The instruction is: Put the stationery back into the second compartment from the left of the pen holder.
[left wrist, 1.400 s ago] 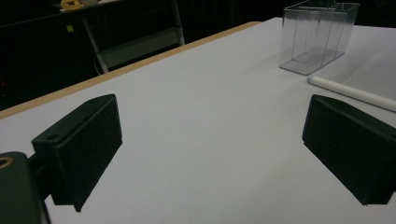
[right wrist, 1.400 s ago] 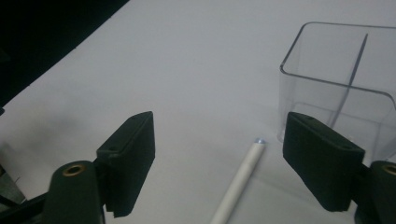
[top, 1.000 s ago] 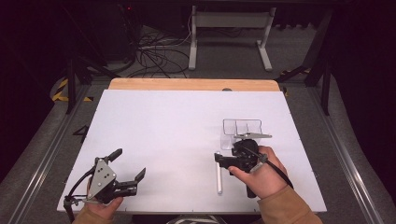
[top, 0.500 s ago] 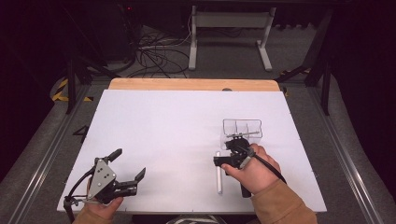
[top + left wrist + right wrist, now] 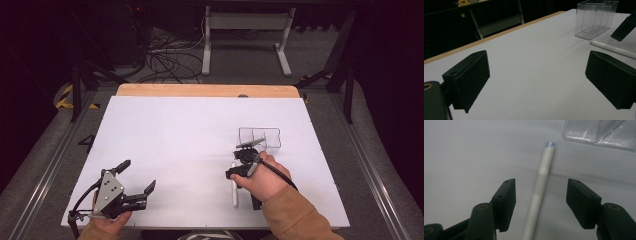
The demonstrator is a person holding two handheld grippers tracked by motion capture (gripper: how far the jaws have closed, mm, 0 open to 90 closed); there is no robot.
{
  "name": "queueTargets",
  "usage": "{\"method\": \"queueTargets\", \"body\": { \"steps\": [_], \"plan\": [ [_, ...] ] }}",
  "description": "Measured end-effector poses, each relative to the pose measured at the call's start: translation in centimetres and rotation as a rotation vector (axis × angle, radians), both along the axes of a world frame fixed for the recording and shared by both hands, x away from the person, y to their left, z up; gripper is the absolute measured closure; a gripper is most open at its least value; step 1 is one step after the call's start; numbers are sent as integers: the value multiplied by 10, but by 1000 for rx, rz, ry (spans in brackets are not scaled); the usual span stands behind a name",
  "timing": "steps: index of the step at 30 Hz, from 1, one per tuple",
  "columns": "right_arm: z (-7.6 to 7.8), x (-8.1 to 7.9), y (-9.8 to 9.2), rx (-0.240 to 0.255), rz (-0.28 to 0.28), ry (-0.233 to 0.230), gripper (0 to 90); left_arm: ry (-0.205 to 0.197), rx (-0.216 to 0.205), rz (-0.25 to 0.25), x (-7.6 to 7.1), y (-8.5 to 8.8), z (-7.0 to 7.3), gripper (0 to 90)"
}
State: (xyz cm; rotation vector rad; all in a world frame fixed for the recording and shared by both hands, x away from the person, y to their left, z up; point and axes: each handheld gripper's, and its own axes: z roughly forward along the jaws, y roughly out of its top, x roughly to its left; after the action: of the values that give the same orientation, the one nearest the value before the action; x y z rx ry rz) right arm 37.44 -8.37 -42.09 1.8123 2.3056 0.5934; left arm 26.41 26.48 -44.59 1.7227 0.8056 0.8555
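A white marker pen [image 5: 235,195] lies on the white table [image 5: 190,130], its pale blue tip toward a clear compartmented box [image 5: 258,137]. My right gripper [image 5: 234,164] hovers low over the pen's far end. In the right gripper view the pen [image 5: 541,182] runs up between the two black jaws with a gap on each side, so my right gripper [image 5: 541,191] is open. Its jaws have just been closing around the pen. My left gripper [image 5: 137,175] rests at the near left, wide open with nothing between its fingers [image 5: 469,77].
The left gripper view takes in the clear box [image 5: 596,18], the pen [image 5: 614,48] and one jaw of the other gripper [image 5: 625,26] at the right. A wooden strip [image 5: 205,90] edges the table's far side; cables and desk legs lie beyond.
My right hand has shifted left and toward the near edge, away from the clear box, and sunk over the pen with its jaws narrower. The left gripper has not moved.
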Motion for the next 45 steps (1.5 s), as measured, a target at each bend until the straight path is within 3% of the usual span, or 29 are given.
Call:
{"method": "queueTargets", "body": {
  "steps": [10, 16, 23, 28, 45],
  "plan": [
    [-3, 5, 5, -10, -14, 23, 454, -4, -2, 2, 0, 0, 0, 66],
    [-6, 7, 7, -26, 17, 12, 549, -5, -2, 3, 0, 0, 0, 66],
    [-10, 10, 9, -35, 18, 37, 642, -6, 1, 3, 0, 0, 0, 66],
    [-11, 12, 10, -30, 18, 36, 644, -7, 0, 6, 0, 0, 0, 66],
    [-24, 19, 14, -76, -46, 86, 709, -11, -2, 12, 0, 0, 0, 66]
  ]
}}
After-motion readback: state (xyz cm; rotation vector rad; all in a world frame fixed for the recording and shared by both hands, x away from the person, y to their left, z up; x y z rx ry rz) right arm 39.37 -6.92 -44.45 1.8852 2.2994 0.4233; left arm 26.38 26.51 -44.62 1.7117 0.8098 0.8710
